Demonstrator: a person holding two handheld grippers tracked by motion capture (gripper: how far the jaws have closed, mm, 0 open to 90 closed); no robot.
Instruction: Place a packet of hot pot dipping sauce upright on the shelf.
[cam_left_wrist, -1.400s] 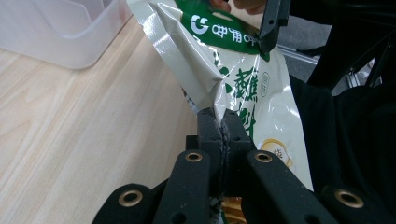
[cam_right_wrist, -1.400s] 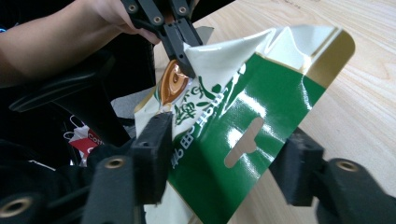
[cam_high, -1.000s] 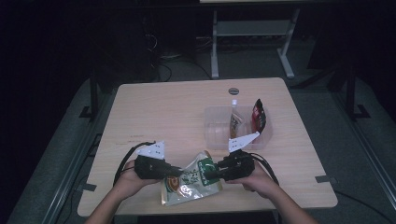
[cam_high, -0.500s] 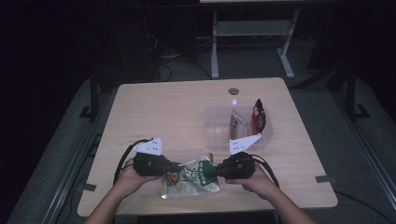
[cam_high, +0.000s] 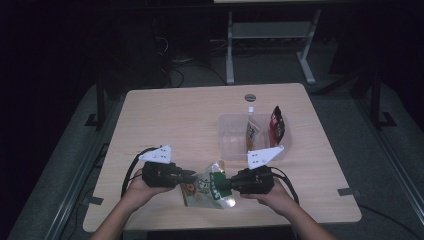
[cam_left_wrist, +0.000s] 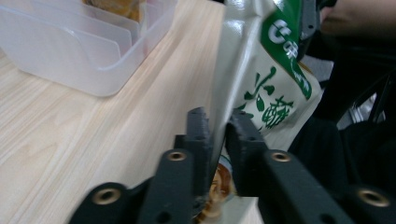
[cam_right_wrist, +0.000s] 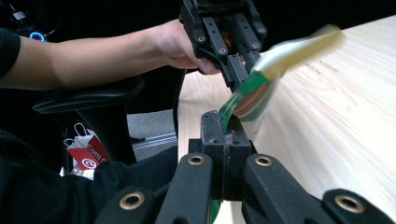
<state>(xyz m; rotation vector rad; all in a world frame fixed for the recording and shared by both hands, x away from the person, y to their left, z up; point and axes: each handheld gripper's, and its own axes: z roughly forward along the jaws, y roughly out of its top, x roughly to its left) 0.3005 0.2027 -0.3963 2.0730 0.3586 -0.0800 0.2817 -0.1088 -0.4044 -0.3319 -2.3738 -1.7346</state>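
The right gripper (cam_high: 226, 183) is pinched tight on the green-topped edge of the snack pouch (cam_high: 206, 186). The left gripper (cam_high: 189, 175) has just been opening; its jaws stand slightly apart around the pouch's other edge. The cream-and-green pouch sits between them over the table's (cam_high: 175, 120) near edge, close to the clear bin (cam_high: 231, 140)
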